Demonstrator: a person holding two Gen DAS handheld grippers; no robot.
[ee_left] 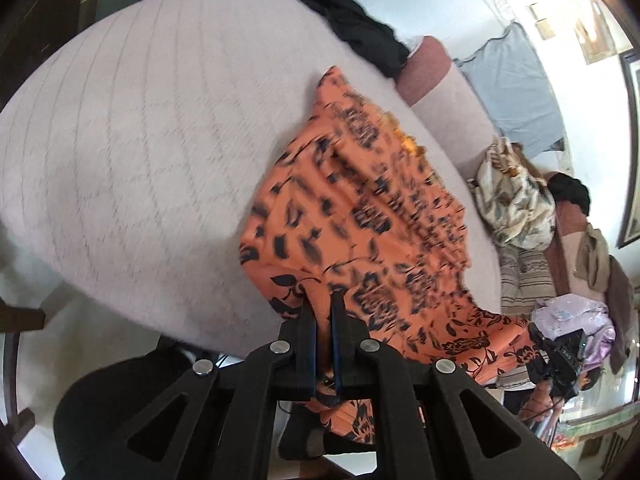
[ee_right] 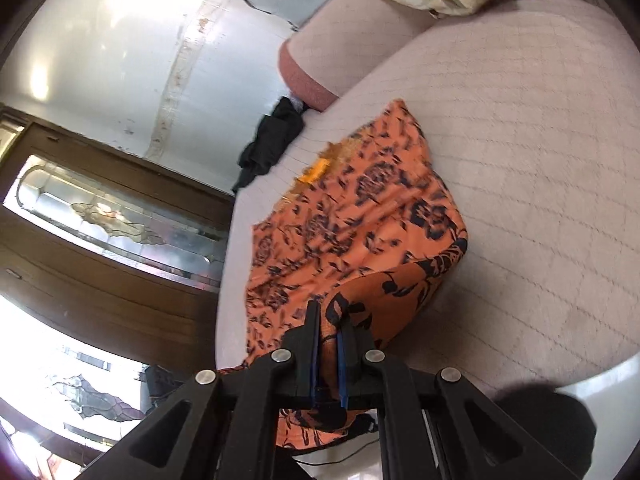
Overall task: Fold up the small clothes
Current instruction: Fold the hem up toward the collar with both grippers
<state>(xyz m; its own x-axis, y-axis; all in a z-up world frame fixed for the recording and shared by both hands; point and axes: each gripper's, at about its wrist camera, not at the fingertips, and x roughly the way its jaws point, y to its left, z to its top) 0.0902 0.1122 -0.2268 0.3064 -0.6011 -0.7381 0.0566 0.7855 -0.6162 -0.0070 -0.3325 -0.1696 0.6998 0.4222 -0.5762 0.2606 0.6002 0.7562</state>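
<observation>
An orange garment with a dark floral print (ee_left: 372, 216) lies spread on the pale quilted sofa seat (ee_left: 140, 152). My left gripper (ee_left: 323, 300) is shut on its near edge, and cloth hangs down behind the fingers. In the right wrist view the same orange garment (ee_right: 352, 220) stretches away from my right gripper (ee_right: 330, 312), which is shut on another part of the near edge, lifting a fold of it. The other gripper (ee_left: 556, 360) shows at the far right of the left wrist view, holding the cloth. The picture is blurred by motion.
A black garment (ee_left: 356, 20) lies at the seat's far end (ee_right: 276, 136). A cream leaf-print cloth (ee_left: 516, 200), a lilac cloth (ee_left: 572, 320) and other clothes pile on the sofa side. A pink bolster (ee_right: 304, 76) and a dark wooden door (ee_right: 100, 240) stand nearby.
</observation>
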